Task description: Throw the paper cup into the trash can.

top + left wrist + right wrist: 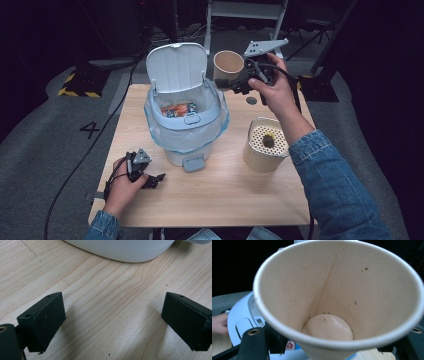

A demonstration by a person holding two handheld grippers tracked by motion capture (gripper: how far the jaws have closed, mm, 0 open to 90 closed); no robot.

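I note the right hand-held gripper (235,84) raised above the far right part of the light wooden bench (220,195), its jaws clamped on the wall of a tan paper cup (228,65), which is held tilted so its mouth faces the camera, just beside the open lid (177,65) of the pale blue-grey plastic pedal bin (186,120). In the right gripper view the cup (337,290) is nearly empty: dark specks cling to its inner wall and a wet sheen sits on its bottom. The bin stands at the bench's middle, lined with a clear bag; colourful wrappers (177,109) lie inside it. To its right stands a cream cylindrical container with a perforated top (266,144), a dark lump (269,141) resting on the holes. The left hand-held gripper (152,180) rests low on the bench near the front left, well apart from the bin's pedal (194,163); in the left gripper view its jaws stand wide apart with bare wood between them and the bin's white base (120,250) ahead.
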